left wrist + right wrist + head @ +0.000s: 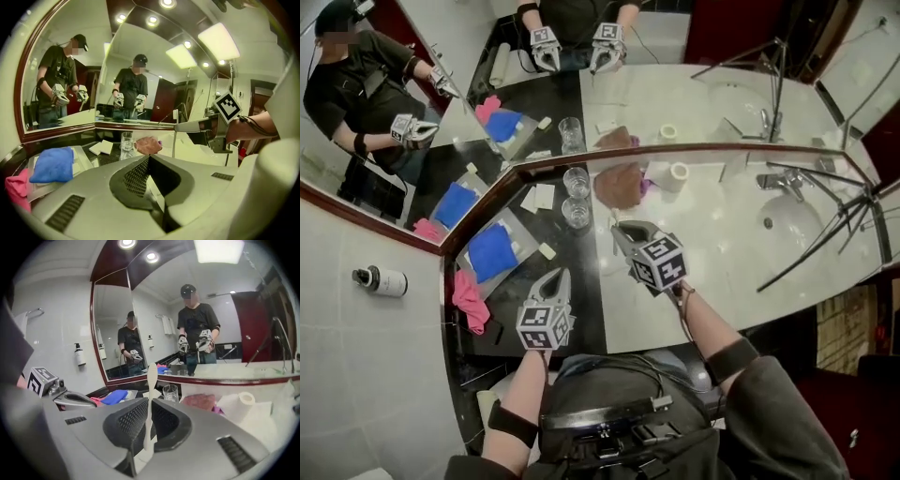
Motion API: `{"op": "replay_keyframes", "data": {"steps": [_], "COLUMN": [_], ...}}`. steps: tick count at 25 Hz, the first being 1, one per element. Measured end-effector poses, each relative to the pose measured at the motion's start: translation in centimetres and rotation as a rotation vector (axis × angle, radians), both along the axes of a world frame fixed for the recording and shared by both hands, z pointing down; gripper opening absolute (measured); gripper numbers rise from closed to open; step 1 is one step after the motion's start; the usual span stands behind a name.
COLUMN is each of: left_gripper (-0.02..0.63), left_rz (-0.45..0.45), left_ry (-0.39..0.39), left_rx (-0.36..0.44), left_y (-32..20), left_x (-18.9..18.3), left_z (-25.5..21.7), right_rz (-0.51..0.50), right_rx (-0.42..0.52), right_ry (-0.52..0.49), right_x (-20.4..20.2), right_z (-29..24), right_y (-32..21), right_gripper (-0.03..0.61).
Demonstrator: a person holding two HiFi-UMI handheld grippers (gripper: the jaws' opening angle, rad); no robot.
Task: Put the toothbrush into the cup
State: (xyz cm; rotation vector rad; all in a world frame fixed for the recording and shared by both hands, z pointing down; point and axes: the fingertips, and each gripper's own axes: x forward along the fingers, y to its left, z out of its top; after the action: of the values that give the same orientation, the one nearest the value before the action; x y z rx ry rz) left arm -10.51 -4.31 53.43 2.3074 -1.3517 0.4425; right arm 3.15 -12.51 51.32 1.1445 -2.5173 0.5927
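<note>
**Toothbrush upright in the right gripper, cup ahead at ten o'clock**

The right gripper (622,232) pinches a white toothbrush (150,380) between its pads, the jaws only a little apart around the thin handle. In the right gripper view the brush's long axis runs from twelve to six o'clock across the jaws. The broader end is at twelve, and a good length shows below the pads. The left gripper view shows the same brush hanging close to vertical from the right gripper's tips.

The glass cup (577,213) stands on the dark part of the table (703,281). In the head view it lies at about ten o'clock from the right gripper's tips, near but not under them. A second glass (576,180) stands just beyond it at twelve o'clock. In the right gripper view the cup sits just past the jaws at one o'clock of the brush, lower than the brush's bottom end.

The left gripper (557,278) is pressed together on nothing. The cup lies at about twelve o'clock from it, farther off than from the right gripper.

The brush is not yet in the cup. Since it already stands nearly upright, the coming move probably needs no re-aiming. The lower end would have to shift toward ten o'clock over the nearer rim and then go straight down. The likely slip is clipping the rim or ending over the farther glass.
</note>
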Motion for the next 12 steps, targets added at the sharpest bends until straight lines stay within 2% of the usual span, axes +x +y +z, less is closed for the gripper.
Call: {"op": "replay_keyframes", "data": {"steps": [12], "left_gripper": [0.002], "left_rz": [0.151], "left_ry": [-0.024], "left_rx": [-0.058], "left_y": [2.4], "left_x": [2.7], "left_z": [2.1], "right_rz": [0.498], "right_rx": [-0.391], "right_ry": [-0.429], "right_x": [7.4], "right_z": [10.0], "right_y": [9.4], "right_gripper": [0.046]}}
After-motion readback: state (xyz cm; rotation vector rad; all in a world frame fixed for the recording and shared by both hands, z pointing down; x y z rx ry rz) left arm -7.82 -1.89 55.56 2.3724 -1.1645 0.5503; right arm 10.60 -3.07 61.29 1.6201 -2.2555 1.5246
